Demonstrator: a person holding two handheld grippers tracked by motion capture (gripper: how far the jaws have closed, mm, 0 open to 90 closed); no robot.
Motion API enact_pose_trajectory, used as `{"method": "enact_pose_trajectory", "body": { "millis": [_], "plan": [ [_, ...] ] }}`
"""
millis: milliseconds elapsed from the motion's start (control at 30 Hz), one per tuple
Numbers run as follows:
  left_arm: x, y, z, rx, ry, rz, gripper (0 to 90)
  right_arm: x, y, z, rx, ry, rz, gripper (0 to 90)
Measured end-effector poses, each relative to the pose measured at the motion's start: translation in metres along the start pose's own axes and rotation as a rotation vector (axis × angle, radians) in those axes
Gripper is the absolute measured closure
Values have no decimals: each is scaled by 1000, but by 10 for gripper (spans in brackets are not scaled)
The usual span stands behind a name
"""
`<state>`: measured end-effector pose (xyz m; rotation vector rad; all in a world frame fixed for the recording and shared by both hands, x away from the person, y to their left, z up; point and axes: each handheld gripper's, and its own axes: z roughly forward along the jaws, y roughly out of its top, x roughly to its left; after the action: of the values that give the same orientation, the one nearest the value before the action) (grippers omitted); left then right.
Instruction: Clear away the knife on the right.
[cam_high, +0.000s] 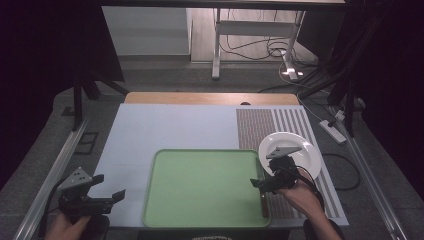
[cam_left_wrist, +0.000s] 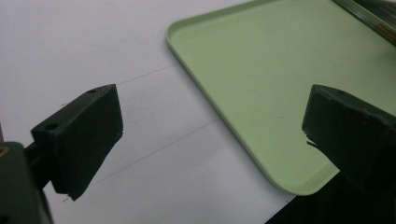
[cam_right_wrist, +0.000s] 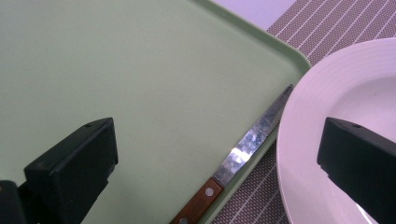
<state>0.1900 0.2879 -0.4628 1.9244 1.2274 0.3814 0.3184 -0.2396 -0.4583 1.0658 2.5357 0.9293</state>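
On the table: one green tray (cam_high: 200, 187), one white plate (cam_high: 300, 150), one wood-handled knife (cam_right_wrist: 233, 161).
Knife: along the tray's right rim, beside the plate.
Left gripper (cam_high: 109, 187): jaws spread, near-left.
Right gripper (cam_high: 261, 183): jaws spread, over the knife.
Surface: pale mat (cam_high: 165, 127), striped placemat (cam_high: 280, 122).
Room: grey floor, desk legs, cables far.

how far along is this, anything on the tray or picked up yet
Nothing looks done: the green tray holds nothing. Nothing is in hand: the left gripper and the right gripper are both open. The knife lies along the tray's right rim, beside the white plate. Any moving remains.
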Motion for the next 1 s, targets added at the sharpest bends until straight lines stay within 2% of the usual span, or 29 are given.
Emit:
{"method": "enact_pose_trajectory", "body": {
  "millis": [233,400,1000],
  "plan": [
    [0,0,0,-1,0,-1,51,-4,-8,-7,-11,5,22,0],
    [0,0,0,0,2,1,51,-6,-15,-17,-42,-7,44,0],
    [0,0,0,1,2,-2,50,-14,-42,-43,-79,-39,111,0]
  ]
}}
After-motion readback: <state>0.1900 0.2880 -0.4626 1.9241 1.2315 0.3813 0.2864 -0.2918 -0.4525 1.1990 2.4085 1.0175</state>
